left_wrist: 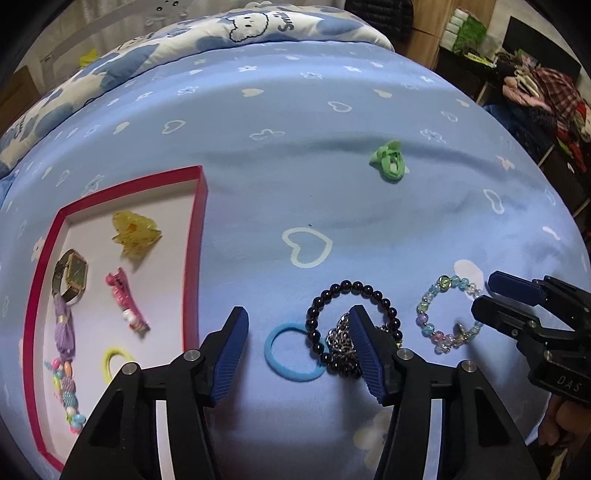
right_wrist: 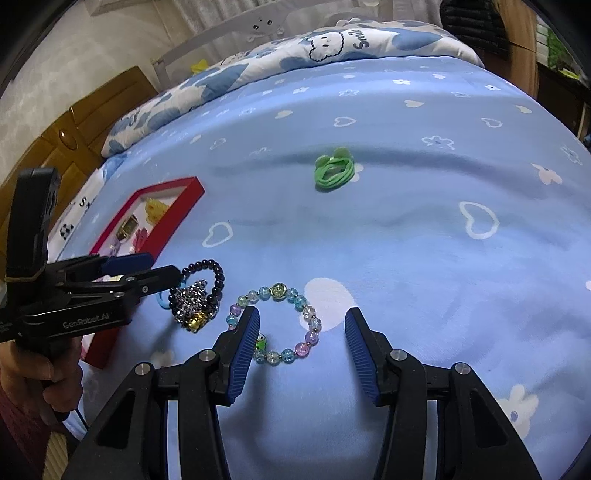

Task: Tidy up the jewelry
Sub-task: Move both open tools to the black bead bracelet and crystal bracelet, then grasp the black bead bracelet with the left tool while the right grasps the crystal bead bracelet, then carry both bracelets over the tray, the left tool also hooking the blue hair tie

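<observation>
On the blue bedsheet lie a black bead bracelet (left_wrist: 369, 288) over a silver chain (left_wrist: 341, 341), a blue hair tie (left_wrist: 275, 363) and a pastel bead bracelet (left_wrist: 424, 314). My left gripper (left_wrist: 298, 310) is open low over the blue tie, its right finger covering part of the black bracelet and chain. It enters the right wrist view from the left (right_wrist: 164, 266). My right gripper (right_wrist: 302, 312) is open around the pastel bracelet (right_wrist: 312, 336), whose left side its left finger hides. A green hair tie (left_wrist: 388, 160) lies farther back.
A red-rimmed box (left_wrist: 195, 240) to the left holds a yellow claw clip (left_wrist: 135, 232), a watch (left_wrist: 72, 277), a pink clip (left_wrist: 125, 302), a yellow tie (left_wrist: 114, 362) and a bead string. A patterned pillow (left_wrist: 251, 26) lies at the bed's far end; clutter stands at right.
</observation>
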### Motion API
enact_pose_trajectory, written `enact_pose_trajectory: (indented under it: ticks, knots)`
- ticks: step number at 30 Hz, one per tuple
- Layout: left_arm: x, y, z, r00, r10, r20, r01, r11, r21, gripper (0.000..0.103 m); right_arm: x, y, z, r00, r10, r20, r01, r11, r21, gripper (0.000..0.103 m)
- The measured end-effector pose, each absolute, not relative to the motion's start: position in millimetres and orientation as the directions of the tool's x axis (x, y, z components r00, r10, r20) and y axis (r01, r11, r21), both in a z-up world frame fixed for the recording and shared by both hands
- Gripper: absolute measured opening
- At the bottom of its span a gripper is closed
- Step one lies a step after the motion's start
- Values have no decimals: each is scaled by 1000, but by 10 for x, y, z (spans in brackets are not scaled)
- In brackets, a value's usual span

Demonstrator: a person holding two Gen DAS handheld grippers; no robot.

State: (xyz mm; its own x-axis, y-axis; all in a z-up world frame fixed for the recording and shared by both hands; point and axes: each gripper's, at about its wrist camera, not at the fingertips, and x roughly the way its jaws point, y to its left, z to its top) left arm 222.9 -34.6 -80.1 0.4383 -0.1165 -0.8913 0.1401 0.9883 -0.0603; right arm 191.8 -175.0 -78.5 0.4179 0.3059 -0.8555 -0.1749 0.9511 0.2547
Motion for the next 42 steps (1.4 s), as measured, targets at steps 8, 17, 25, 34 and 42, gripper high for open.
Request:
enact_pose_trajectory:
  ticks: [8, 17, 25, 34, 42]
  knots:
    - [2368, -434, -992, 398, -113, -910, 177, 983, -45, 31, 1962, -1650, -927, 395, 244, -886, -193, 965, 179, 32]
    - [2351, -485, -955, 420, -149, -895, 205, 976, -66, 6, 1969, -1591, -926, 414, 217, -884, -205, 968, 142, 7]
    - [2055, -291, -619, 502, -207, -840, 166, 976, -141, 6, 1908, -1644, -671, 466, 275, -841, -199, 959, 203, 7]
    - [1592, -35, -222, 586, -249, -771, 137, 968, -209, 6, 1808, -1593, -307, 530, 333, -780, -224, 942, 250, 7]
    - [1223, 314, 33, 641, -258, -723, 89, 960, -264, 6, 1750, -1472, -82, 556, 374, -742, -259, 926, 273, 7]
